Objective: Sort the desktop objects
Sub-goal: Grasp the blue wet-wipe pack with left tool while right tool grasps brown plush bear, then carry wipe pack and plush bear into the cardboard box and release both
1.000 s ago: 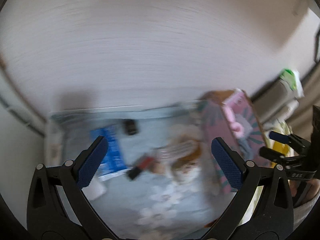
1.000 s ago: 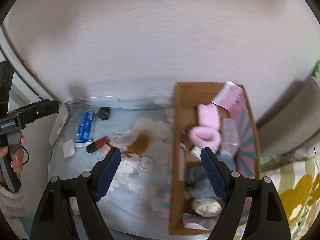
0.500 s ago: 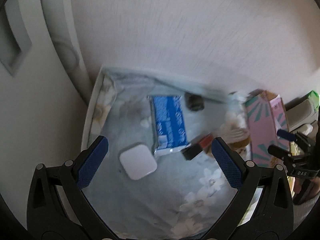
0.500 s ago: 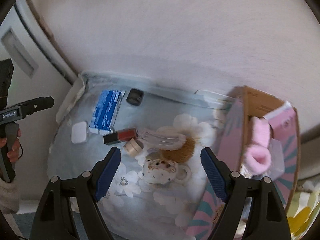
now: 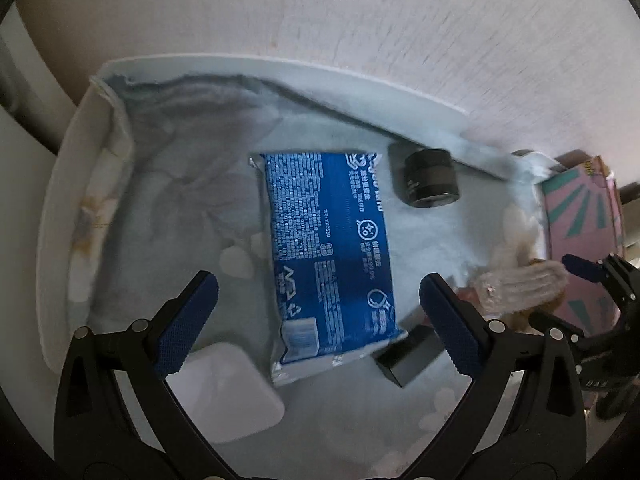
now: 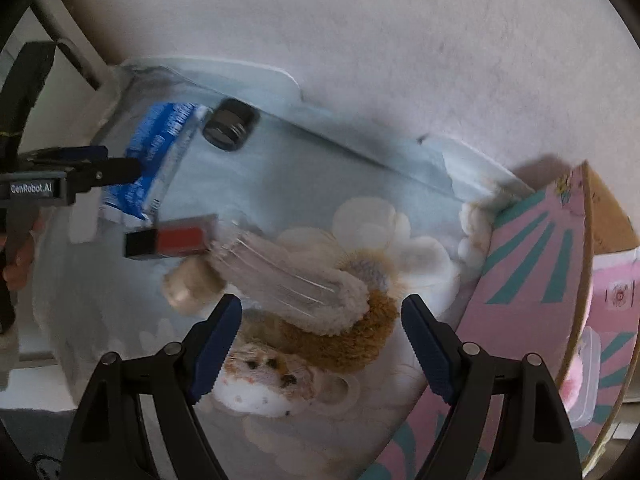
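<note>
A blue wipes packet (image 5: 328, 256) lies on the pale flowered cloth (image 5: 180, 200), and my open, empty left gripper (image 5: 318, 312) hovers right over its near end. A white square case (image 5: 228, 392) sits by the left finger; a black jar (image 5: 430, 178) and a red-and-black lipstick (image 6: 172, 242) lie nearby. My open, empty right gripper (image 6: 320, 340) hangs over a clear hair clip (image 6: 280, 272), a brown fluffy item (image 6: 344, 340) and a speckled white plush (image 6: 260, 384). A small beige pot (image 6: 188, 284) sits left of them.
A pink and teal cardboard box (image 6: 540, 280) stands at the right, holding pink items and a clear case. A textured wall (image 5: 320, 20) rises behind the table's white edge (image 5: 60, 200). The left gripper also shows at the left of the right wrist view (image 6: 100, 168).
Both grippers swung left and came down closer to the cloth. The left one moved from above the box side to over the blue packet; the right one from the box to the plush.
</note>
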Demonstrator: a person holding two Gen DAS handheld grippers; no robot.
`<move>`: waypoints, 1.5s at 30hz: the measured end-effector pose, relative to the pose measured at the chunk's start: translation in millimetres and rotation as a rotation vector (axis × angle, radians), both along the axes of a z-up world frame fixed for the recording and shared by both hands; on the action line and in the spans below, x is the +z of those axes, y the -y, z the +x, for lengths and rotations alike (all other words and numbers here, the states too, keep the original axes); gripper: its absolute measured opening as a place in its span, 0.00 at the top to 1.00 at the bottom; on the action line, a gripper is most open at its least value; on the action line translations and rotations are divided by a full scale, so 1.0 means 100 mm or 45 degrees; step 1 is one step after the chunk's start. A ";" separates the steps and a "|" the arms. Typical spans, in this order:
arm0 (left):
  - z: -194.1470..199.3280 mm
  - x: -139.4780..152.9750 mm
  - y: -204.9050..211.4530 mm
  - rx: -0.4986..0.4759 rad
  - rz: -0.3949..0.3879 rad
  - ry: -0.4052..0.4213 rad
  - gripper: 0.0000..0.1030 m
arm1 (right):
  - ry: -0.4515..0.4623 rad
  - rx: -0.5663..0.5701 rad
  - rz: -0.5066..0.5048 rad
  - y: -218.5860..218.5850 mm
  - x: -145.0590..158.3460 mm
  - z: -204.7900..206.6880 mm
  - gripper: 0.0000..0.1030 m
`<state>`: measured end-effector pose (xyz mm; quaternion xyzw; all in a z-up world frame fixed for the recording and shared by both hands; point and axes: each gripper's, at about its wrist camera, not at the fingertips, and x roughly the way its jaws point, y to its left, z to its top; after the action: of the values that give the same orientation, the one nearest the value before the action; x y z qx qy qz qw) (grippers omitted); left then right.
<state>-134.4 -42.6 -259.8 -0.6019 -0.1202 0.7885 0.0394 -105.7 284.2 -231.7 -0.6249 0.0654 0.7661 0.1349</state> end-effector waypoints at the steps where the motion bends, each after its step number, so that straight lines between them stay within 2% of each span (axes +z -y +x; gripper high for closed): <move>1: -0.01 -0.02 -0.02 -0.005 -0.006 0.004 0.03 | 0.014 0.000 0.012 -0.01 -0.03 0.01 0.23; 4: -0.05 -0.06 -0.09 -0.018 -0.041 0.004 0.03 | 0.050 -0.003 0.021 -0.05 -0.12 0.03 0.23; 10: -0.06 -0.13 -0.26 -0.053 -0.142 -0.011 0.05 | 0.004 -0.008 -0.028 -0.12 -0.16 0.06 0.24; 11: -0.07 -0.13 -0.29 -0.055 -0.158 -0.016 0.07 | -0.006 -0.012 -0.053 -0.14 -0.16 0.07 0.27; 12: -0.06 -0.13 -0.31 -0.058 -0.181 -0.025 0.10 | -0.008 -0.014 -0.069 -0.15 -0.16 0.07 0.39; 13: -0.05 -0.12 -0.33 -0.064 -0.213 -0.034 0.16 | -0.007 -0.017 -0.082 -0.16 -0.17 0.07 0.45; 16: -0.04 -0.11 -0.36 -0.079 -0.227 -0.045 0.23 | -0.010 -0.034 -0.087 -0.19 -0.17 0.09 0.52; 19: -0.03 -0.08 -0.40 -0.082 -0.240 -0.057 0.40 | -0.025 -0.040 -0.100 -0.20 -0.14 0.13 0.57; 27: 0.03 0.00 -0.42 -0.055 -0.210 -0.054 0.44 | -0.075 -0.081 -0.110 -0.28 0.01 0.25 0.61; 38: 0.18 0.33 -0.57 -0.037 -0.181 -0.105 0.44 | -0.156 -0.114 -0.112 -0.35 0.30 0.50 0.61; 45: 0.29 0.54 -0.58 -0.035 -0.160 -0.136 0.44 | -0.217 -0.126 -0.119 -0.27 0.56 0.46 0.62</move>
<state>-105.2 15.4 -205.8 -0.5620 -0.0600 0.8247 0.0189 -60.0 311.2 -176.0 -0.5591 0.1430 0.8051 0.1371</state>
